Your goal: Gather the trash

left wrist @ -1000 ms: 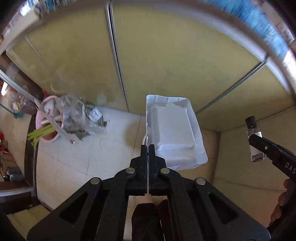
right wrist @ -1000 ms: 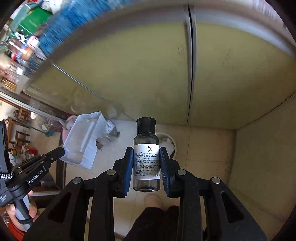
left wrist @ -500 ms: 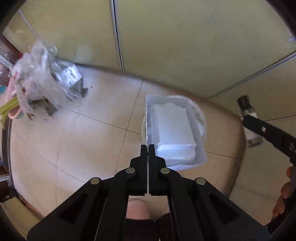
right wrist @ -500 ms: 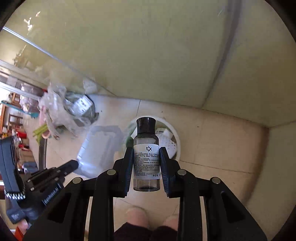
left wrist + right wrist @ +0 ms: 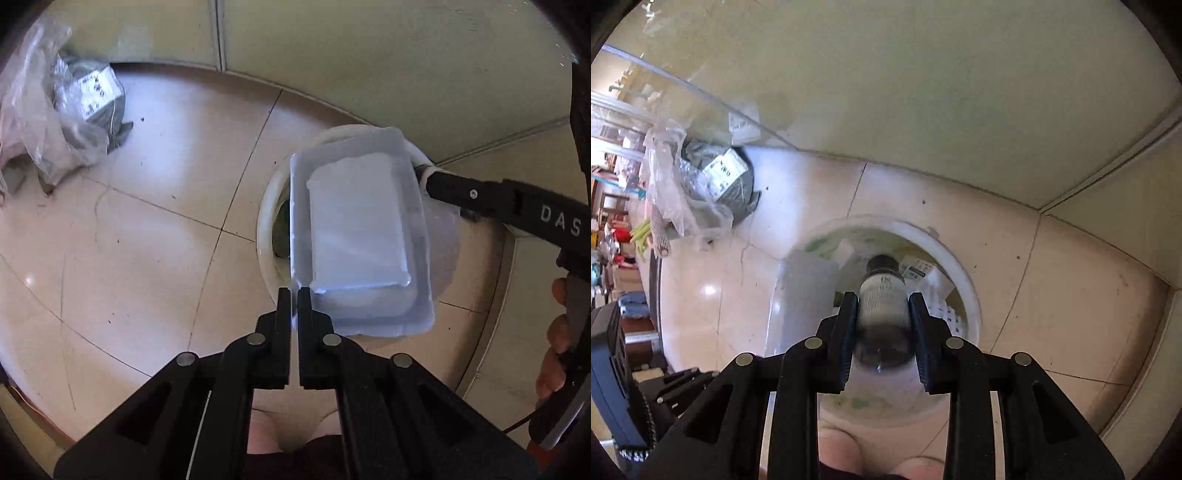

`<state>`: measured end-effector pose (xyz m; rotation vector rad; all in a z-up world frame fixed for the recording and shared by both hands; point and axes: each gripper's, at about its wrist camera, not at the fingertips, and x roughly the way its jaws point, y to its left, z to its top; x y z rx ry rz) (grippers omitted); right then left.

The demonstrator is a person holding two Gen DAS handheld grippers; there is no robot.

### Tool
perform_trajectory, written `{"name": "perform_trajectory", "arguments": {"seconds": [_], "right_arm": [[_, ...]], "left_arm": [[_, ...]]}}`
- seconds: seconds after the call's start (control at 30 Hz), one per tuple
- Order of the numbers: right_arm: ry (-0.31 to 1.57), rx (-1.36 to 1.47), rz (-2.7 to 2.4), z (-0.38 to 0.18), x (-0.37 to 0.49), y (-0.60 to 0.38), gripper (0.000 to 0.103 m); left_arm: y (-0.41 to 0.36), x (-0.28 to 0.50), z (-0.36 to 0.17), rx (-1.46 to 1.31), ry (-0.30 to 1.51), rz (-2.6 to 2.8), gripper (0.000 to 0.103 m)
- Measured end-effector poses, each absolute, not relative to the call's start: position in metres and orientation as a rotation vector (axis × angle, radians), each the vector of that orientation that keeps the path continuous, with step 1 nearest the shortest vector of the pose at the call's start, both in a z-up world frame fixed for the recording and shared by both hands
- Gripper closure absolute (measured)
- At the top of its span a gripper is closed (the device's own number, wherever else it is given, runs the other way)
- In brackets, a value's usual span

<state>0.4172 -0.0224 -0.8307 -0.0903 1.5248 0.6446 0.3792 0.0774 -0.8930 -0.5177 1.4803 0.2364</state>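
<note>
A: Over the white bin (image 5: pixel 964 291) on the tile floor (image 5: pixel 147 229), both grippers point steeply down. Right gripper (image 5: pixel 882 317) first?

B: Right gripper's jaws are partly apart and clamped on a small bottle (image 5: pixel 882 302), 1 pad on each side of its body. Black cap points away from the camera, down into the bin mouth. White label with print, slightly blurred. Bottle hangs between the 2 fingers, above the paper scraps inside the bin.

A: Left gripper (image 5: pixel 291 295)?

B: Jaws closed almost fully, only a thin slit between the pads. They pinch the near left corner edge of a clear plastic tray (image 5: pixel 358 236). Tray sticks out ahead and to the right of the fingertips, hollow side away from the camera, covering most of the bin opening in the left wrist view.

A: Is the tray touching the bin?

B: Can't tell. It overlaps the rim in both views, contact unclear.

A: How do the 2 tools sit relative to each other?

B: In the left wrist view the right gripper's black finger reaches in from the right edge, its tip just beside the tray's far right corner. A hand (image 5: pixel 557 332) grips its handle at the right edge.

A: Anything else on the floor?

B: Crumpled clear plastic bag (image 5: pixel 33 122) with a grey bundle (image 5: pixel 720 181) in it, well apart from the bin, against the yellowish wall (image 5: pixel 923 92).
</note>
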Motion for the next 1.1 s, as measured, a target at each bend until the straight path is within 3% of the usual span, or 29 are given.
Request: {"name": "perform_trajectory", "arguments": {"seconds": [0.33,0.53,0.73,0.97,1.1], "right_arm": [[1.515,-0.12,0.612,-0.82,0.416,-0.027,0.076],[1.429,-0.114,0.611,-0.718,0.402,-0.042,0.076],[1.247,-0.062,0.627,-0.534,0.381,-0.068,0.076],[0.998,0.029,0.636,-0.305,0.343,-0.115,0.076],[0.841,0.081,0.633,-0.201,0.306,-0.142,0.076]], "left_arm": [[0.083,0.38,-0.865,-0.501,1.458,0.249,0.094],[0.083,0.378,-0.773,-0.477,1.4,0.25,0.094],[0.079,0.37,-0.6,-0.428,1.253,0.229,0.094],[0.059,0.341,-0.358,-0.331,1.001,0.2,0.094],[0.044,0.306,-0.242,-0.273,0.843,0.164,0.084]]}}
